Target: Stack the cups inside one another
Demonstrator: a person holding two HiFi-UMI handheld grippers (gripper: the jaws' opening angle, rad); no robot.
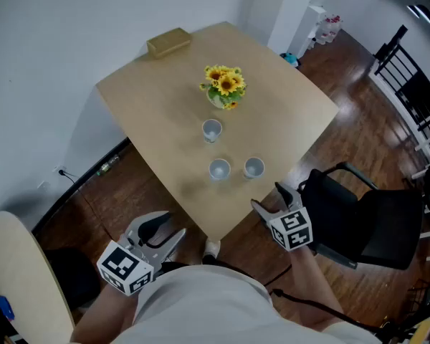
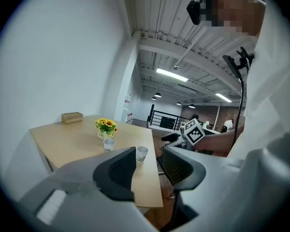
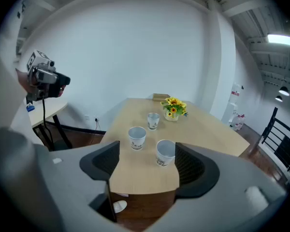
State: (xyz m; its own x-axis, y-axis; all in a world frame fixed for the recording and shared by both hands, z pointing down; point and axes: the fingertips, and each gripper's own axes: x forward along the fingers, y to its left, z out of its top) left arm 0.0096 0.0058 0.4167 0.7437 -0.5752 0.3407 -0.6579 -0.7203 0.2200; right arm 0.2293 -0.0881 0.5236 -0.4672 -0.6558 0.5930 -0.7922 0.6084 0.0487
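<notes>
The nearest cup (image 1: pixel 254 167) stands upright near the bench's (image 1: pixel 158 120) lower edge, just above the right tool (image 1: pixel 274 200), wide open and empty, with the equally wide left tool (image 1: pixel 160 236) farther off.

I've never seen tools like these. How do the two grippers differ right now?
The left gripper hangs over the floor off the table's left edge, while the right gripper sits just off its near right edge, closer to the cups. The right gripper aims straight at the cups, whereas the left gripper sees them off to one side. Both have their fingers open and hold nothing.
</notes>
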